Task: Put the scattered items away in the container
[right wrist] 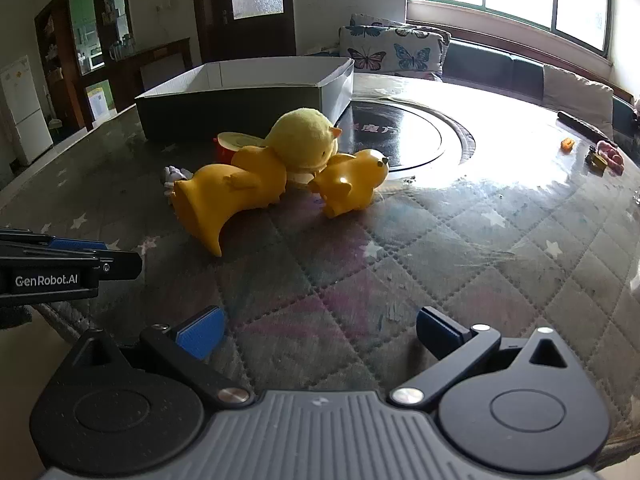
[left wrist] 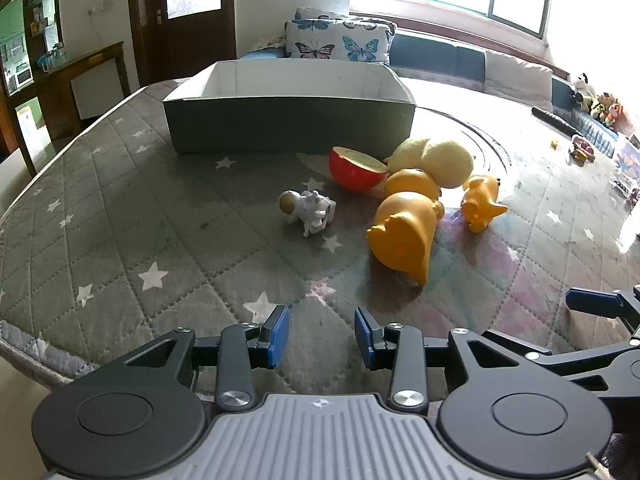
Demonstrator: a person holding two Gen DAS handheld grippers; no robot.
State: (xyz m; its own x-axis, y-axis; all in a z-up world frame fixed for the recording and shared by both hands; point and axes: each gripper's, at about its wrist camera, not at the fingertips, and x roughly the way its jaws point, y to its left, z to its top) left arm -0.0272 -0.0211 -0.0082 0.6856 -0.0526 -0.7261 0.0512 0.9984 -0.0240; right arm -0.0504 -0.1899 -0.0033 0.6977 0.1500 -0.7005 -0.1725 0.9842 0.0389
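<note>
An open dark box with a white inside stands at the far side of the quilted table; it also shows in the right wrist view. In front of it lie a small white astronaut figure, a red apple half, a yellow plush chick, a large orange rubber duck and a small orange rubber toy. My left gripper is open and empty, near the table's front edge. My right gripper is open wide and empty, to the right of the left one.
A dark round turntable sits mid-table right of the box. Small toys and a dark remote lie at the far right edge. A bench with butterfly cushions runs behind the table.
</note>
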